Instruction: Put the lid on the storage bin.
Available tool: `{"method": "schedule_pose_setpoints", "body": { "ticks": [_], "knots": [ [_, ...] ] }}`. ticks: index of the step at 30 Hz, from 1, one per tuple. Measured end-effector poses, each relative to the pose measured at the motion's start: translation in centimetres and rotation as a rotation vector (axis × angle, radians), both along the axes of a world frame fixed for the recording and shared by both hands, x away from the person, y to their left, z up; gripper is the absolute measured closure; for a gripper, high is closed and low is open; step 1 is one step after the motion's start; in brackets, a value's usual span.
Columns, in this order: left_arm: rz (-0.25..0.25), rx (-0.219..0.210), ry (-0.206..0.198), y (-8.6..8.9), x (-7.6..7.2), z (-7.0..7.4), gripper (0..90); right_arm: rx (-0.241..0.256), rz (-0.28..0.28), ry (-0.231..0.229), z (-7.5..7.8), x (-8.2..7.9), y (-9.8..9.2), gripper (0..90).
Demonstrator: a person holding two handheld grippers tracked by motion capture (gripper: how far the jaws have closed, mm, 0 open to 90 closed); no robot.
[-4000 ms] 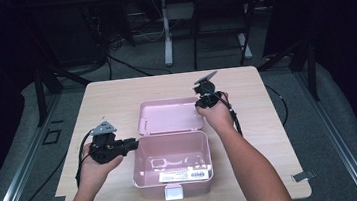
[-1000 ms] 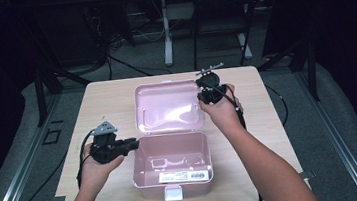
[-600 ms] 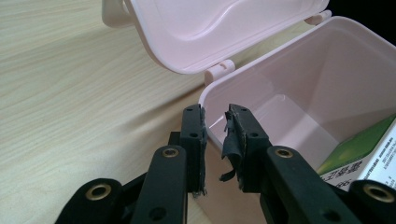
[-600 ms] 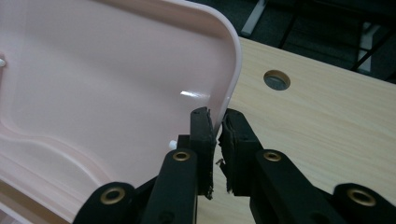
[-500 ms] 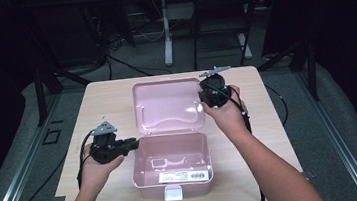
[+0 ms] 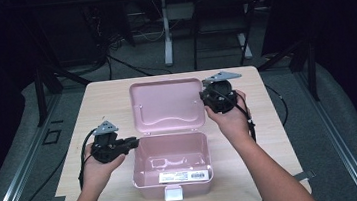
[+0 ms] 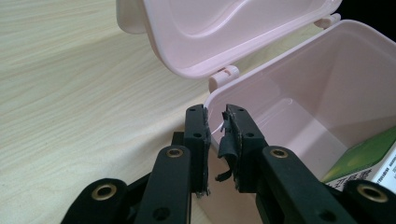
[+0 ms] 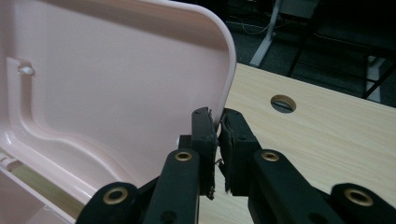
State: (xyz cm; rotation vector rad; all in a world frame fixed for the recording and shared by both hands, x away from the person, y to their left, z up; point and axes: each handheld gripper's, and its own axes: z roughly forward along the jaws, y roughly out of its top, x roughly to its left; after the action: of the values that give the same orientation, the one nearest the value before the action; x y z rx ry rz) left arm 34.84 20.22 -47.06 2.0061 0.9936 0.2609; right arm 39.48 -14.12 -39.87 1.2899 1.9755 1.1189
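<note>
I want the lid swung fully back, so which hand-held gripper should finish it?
Right. The right hand-held gripper is already shut on the lid edge, so it can likely keep swinging it. The left hand-held gripper clamps the box wall, steadying it.

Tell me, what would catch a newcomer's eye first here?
The pink box at the middle of the table, its lid swung up and back. The left gripper pinches the box's left wall, and the right gripper pinches the lid's right edge. A white barcode label lies inside, near the front.
</note>
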Motion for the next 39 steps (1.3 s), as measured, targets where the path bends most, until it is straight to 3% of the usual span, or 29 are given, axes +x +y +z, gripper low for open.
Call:
{"method": "schedule_pose_setpoints", "body": {
  "ticks": [4,11,12,15,16,22,30,39],
  "knots": [
    [0.009,-0.009,-0.003,0.1,0.2,0.4,78.6,0.039,0.005,-0.010,0.0,-0.4,-0.3,84.8],
    [0.075,-0.044,-0.054,0.4,1.6,2.3,72.8,0.052,0.001,-0.035,0.0,-1.1,-0.4,85.4],
    [0.089,-0.047,-0.075,0.2,1.9,2.9,71.4,0.057,0.001,-0.043,0.0,-1.3,-0.4,85.5],
    [0.092,-0.027,-0.101,0.0,2.1,3.5,69.8,0.060,0.000,-0.050,0.0,-1.5,-0.4,85.6],
    [0.107,-0.031,-0.127,-0.4,2.3,4.0,68.9,0.063,-0.001,-0.058,-0.1,-1.7,-0.4,85.8],
    [0.151,-0.017,-0.169,-1.1,3.0,5.3,70.3,0.069,-0.002,-0.076,-0.1,-2.1,-0.4,85.9],
    [0.190,-0.008,-0.199,-1.1,3.5,6.6,72.4,0.090,0.005,-0.084,-0.3,-2.3,-0.6,86.1],
    [0.186,-0.020,-0.198,-1.2,4.2,7.2,76.3,0.093,0.012,-0.095,-0.3,-2.6,-0.7,86.2]
  ]
}}
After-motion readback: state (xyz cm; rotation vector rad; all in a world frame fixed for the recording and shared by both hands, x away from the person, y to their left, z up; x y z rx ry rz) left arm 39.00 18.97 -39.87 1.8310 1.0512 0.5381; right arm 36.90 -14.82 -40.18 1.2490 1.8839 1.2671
